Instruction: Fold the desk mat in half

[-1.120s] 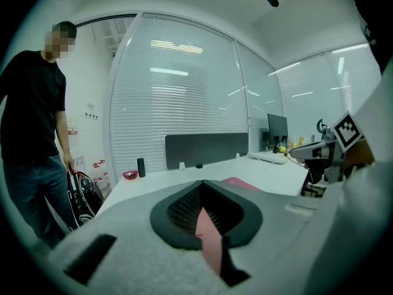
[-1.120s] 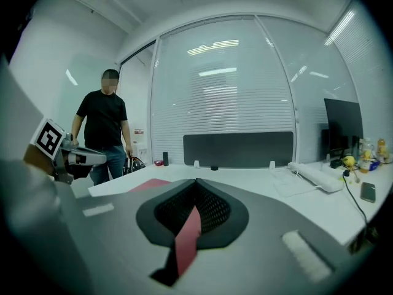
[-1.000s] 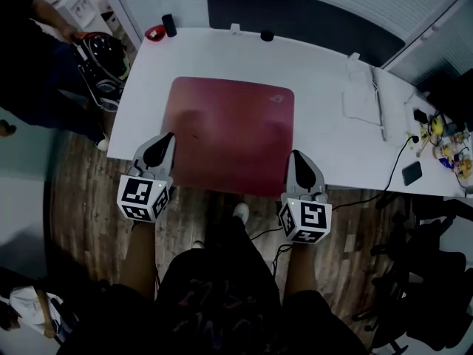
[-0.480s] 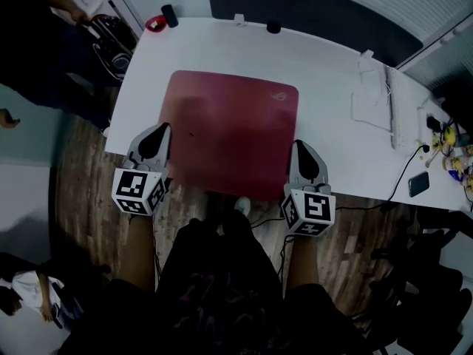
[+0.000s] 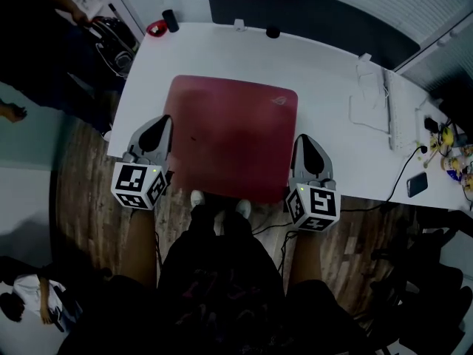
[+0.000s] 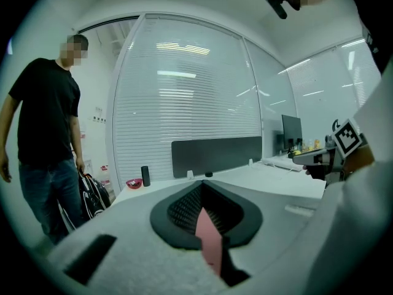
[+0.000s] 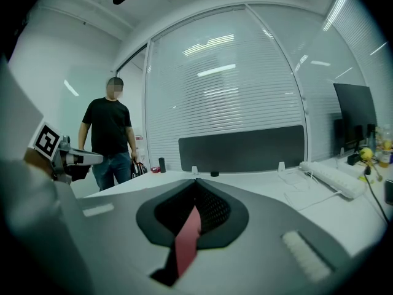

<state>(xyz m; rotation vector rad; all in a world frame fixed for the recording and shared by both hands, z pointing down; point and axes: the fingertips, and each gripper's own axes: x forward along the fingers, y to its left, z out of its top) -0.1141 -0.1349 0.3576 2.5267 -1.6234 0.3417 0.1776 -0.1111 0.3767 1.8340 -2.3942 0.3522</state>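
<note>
At the lower middle of the head view, my left gripper (image 5: 162, 129) and my right gripper (image 5: 307, 145) sit at the two near corners of the red desk mat (image 5: 229, 124), one on each side. Both sets of fingers are clenched on it. In the left gripper view a thin pink strip of mat runs up between my closed jaws, and in the right gripper view a red strip is pinched the same way. The mat lies spread across the white desk (image 5: 332, 80), unfolded, with a small logo near its far right corner. Its near edge, between my two grippers, shows past the desk's front edge, over the wooden floor (image 5: 89, 198). At the top of the frame a dark partition panel (image 5: 310, 13) runs along the back of the desk, with a small black cylinder (image 5: 171, 21) and a red bowl (image 5: 155, 29) close together by the far left corner. Toward the right edge a long white item (image 5: 392, 113) lies on the desk, well apart from the mat, with a dark phone (image 5: 417, 184) nearer me. In the upper left a person in dark clothes (image 5: 33, 58) stands beside the desk by a black backpack (image 5: 118, 43).
</note>
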